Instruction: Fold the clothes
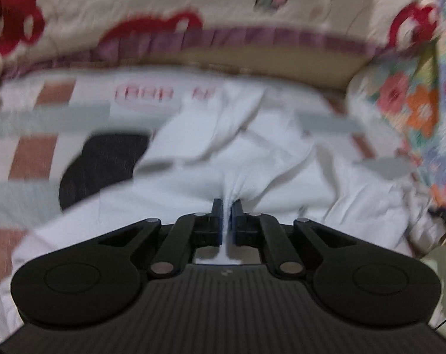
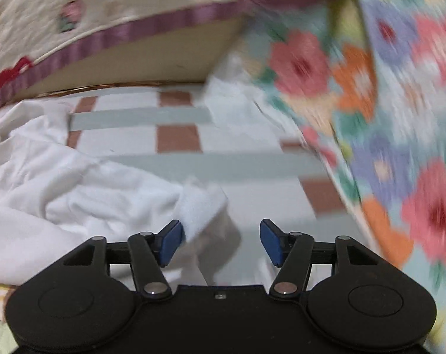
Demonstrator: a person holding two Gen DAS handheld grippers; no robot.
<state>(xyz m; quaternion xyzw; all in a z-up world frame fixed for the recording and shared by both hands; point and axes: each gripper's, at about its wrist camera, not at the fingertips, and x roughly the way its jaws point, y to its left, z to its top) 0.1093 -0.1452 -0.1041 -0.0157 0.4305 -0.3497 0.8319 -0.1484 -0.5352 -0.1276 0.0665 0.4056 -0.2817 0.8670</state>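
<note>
White garment (image 1: 211, 159), crumpled, spread over checked sheet (image 1: 49, 147) with grey bands and brown squares. Left gripper (image 1: 227, 209) pressed together on a bunched fold of that cloth, fabric gathered into tight pleats right at the blue pads. Dark patch (image 1: 102, 162) showing beside the garment on its left, too blurred to identify. Cream quilt (image 1: 164, 6) with red shapes and purple ribbon trim lying across the far edge; floral cover (image 1: 411, 100) in orange, pink and blue at the right.

Right gripper (image 2: 221, 240) spread wide, blue pads well apart, nothing clamped. Garment's rumpled edge (image 2: 202, 206) lying just ahead of the left finger and partly between the two, touching or nearly touching that pad; cannot tell which. Both views smeared by motion blur.
</note>
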